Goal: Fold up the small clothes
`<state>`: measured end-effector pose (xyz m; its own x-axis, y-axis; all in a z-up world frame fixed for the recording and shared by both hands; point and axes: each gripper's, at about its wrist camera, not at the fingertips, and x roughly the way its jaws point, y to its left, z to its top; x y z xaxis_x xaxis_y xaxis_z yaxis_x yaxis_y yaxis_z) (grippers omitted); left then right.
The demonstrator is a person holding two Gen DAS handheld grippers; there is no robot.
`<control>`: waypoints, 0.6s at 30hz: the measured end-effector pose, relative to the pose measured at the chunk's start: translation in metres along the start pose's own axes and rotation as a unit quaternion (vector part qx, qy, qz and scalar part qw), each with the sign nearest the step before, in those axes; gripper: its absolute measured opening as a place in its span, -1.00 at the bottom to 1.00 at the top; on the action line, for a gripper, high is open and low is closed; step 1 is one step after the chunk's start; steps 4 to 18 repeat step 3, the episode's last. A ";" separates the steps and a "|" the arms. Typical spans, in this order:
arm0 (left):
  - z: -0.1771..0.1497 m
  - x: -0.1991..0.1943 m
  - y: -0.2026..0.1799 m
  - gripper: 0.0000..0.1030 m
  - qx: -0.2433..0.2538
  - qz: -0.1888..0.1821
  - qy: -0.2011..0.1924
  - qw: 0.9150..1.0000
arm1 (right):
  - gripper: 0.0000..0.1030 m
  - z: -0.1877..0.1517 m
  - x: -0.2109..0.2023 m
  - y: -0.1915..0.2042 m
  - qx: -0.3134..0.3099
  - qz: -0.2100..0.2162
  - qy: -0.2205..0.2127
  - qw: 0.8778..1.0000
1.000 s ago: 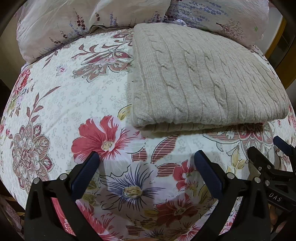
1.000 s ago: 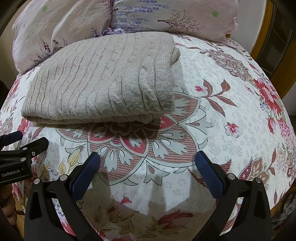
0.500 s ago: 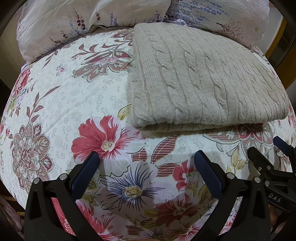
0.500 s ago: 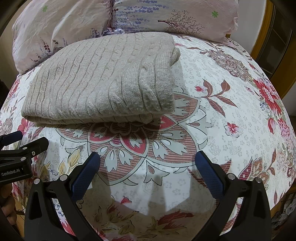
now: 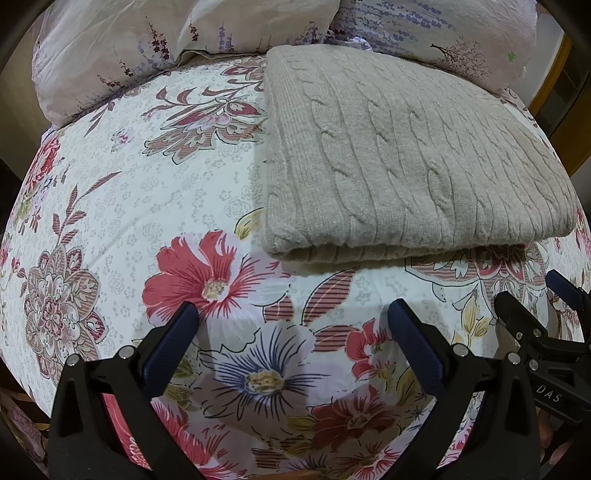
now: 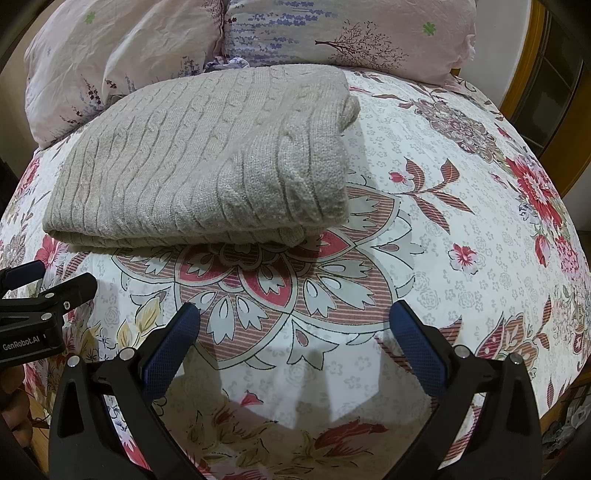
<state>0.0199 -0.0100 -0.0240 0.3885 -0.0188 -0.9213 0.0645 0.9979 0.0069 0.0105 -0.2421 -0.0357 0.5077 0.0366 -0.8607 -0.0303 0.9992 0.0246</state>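
Sweater [image 5: 413,162] folded flat on bedsheet [image 5: 147,192], pillows [image 6: 332,33] behind. Left gripper [image 5: 291,317] fingers wide, empty, near sweater edge. Right gripper [image 6: 293,317] likewise wide, empty.

Beige cable-knit sweater [image 5: 406,166], soft, fuzzy, matt wool-like cloth, floral bedsheet [image 5: 147,192] of smooth matt printed cotton-like fabric, crinkled pillows [image 6: 147,48], left gripper [image 5: 291,317] matt black plastic, fingertips [image 5: 173,339] textured blue rubbery pads, small shiny metal rivets

- The beige cable-knit sweater [image 5: 406,155] lies folded into a thick rectangle, flat on the floral bedspread [image 5: 147,192].
- Its far edge lies close to the pillows [image 6: 147,48]; the folded layers show along its near edge.
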 end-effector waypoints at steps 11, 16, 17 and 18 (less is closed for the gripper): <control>0.000 -0.001 0.000 0.97 0.001 0.000 -0.001 1.000 | 0.97 0.000 0.000 0.000 0.000 0.000 0.000 1.000; 0.000 -0.001 0.000 0.97 0.001 0.000 -0.001 1.000 | 0.97 0.000 0.000 0.000 0.000 0.000 0.000 1.000; 0.000 -0.001 0.000 0.97 0.001 0.000 -0.001 1.000 | 0.97 0.000 0.000 0.000 0.000 0.000 0.000 1.000; 0.000 -0.001 0.000 0.97 0.001 0.000 -0.001 1.000 | 0.97 0.000 0.000 0.000 0.000 0.000 0.000 1.000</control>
